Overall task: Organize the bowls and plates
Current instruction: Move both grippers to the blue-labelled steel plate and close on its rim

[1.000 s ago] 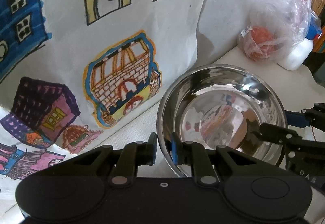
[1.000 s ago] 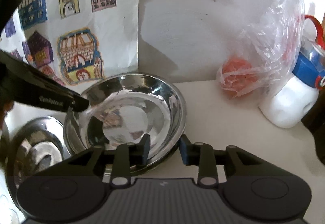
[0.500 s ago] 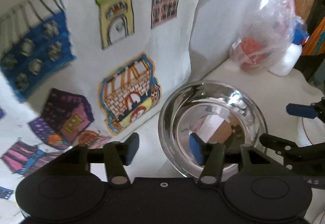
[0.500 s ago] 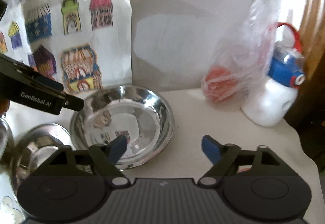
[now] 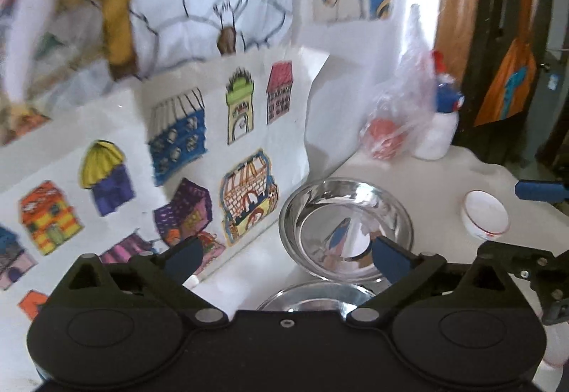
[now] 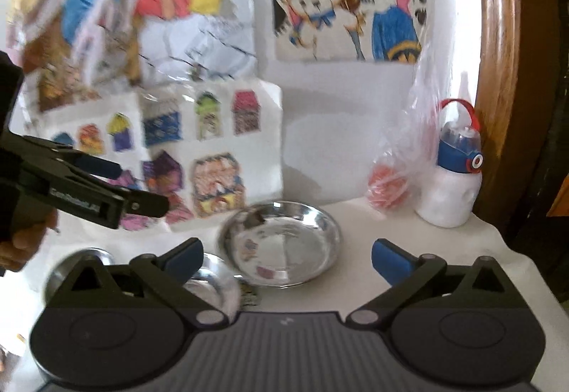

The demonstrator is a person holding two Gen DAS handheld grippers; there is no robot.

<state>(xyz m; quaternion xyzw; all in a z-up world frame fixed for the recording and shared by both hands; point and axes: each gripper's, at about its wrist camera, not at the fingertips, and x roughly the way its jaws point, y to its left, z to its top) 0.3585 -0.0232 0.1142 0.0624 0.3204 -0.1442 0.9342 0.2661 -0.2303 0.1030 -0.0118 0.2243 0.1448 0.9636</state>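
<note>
1. Left gripper (image 5: 286,258) — jaws spread wide, blue pads far apart, nothing between them. It hangs above the white table (image 5: 437,189), well back from the dishes. In the right wrist view it enters from the left edge (image 6: 117,189), held in a hand (image 6: 21,242).

2. Right gripper (image 6: 286,258) — jaws likewise spread wide and empty, raised over the near part of the table. Its blue fingertip (image 5: 537,189) shows at the right edge of the left wrist view.

3. Steel bowl (image 5: 346,228) — shallow, shiny, upright on the table just beside the drawing board, free of both grippers. Same bowl in the right wrist view (image 6: 281,244).

4. Second steel bowl (image 5: 316,296) — nearer the cameras, partly hidden behind the left gripper body; close beside the first, contact cannot be told. Blurred in the right wrist view (image 6: 213,285).

5. Third steel piece (image 6: 80,267) — leftmost in the right wrist view, mostly hidden; shape unclear.

6. Small white bowl (image 5: 485,216) — red line at the rim, tilted, to the right of the steel bowl and apart from it.

7. Drawing board (image 5: 213,150) — white sheet with coloured houses, standing at the table's back.

8. Plastic bag (image 5: 394,121) — clear, holding something orange-red, at the far corner.

9. White bottle (image 6: 451,185) — blue cap, red loop, just beside the bag.
</note>
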